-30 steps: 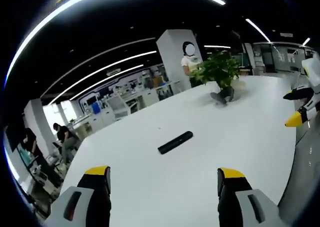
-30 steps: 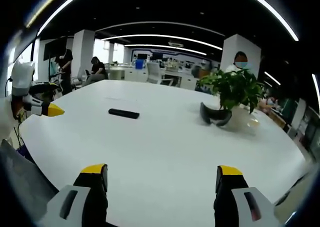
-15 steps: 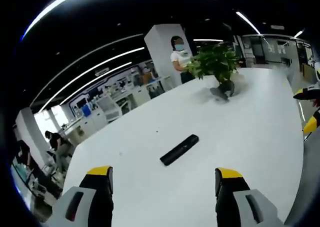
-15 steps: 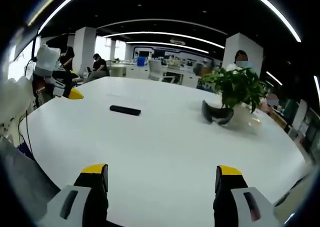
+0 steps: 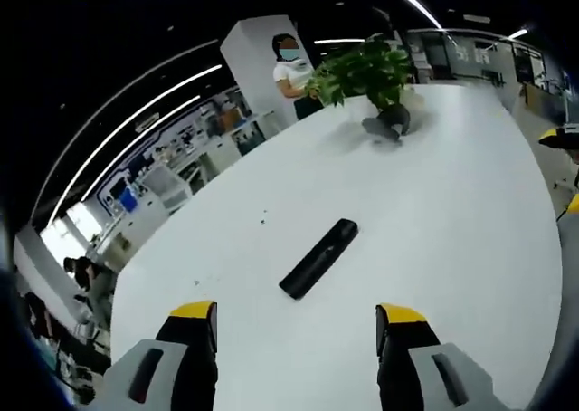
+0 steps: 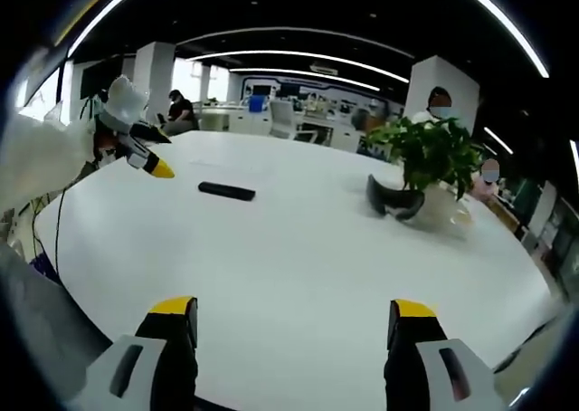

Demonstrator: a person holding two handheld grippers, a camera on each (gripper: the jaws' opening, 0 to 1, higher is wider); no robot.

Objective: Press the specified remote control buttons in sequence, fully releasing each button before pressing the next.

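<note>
A black remote control [image 5: 319, 257] lies flat on the white table [image 5: 452, 212], slanted, a short way beyond my left gripper [image 5: 297, 317], whose yellow-tipped jaws stand open with nothing between them. In the right gripper view the remote [image 6: 226, 191] lies far off at the left of the table [image 6: 298, 248]. My right gripper [image 6: 287, 308] is open and empty over the near table edge. The left gripper [image 6: 149, 157] comes into the right gripper view from the left, above the table and close to the remote.
A potted green plant [image 6: 434, 162] in a white pot stands at the far side, with a dark curved object [image 6: 393, 203] beside it; both also appear as the plant [image 5: 366, 67] and dark object [image 5: 384, 126]. A person [image 5: 291, 67] stands behind. Office desks and seated people [image 6: 181, 114] lie beyond.
My left gripper has moved forward and lower toward the remote, which now looks larger and nearer. The right gripper has barely moved.
</note>
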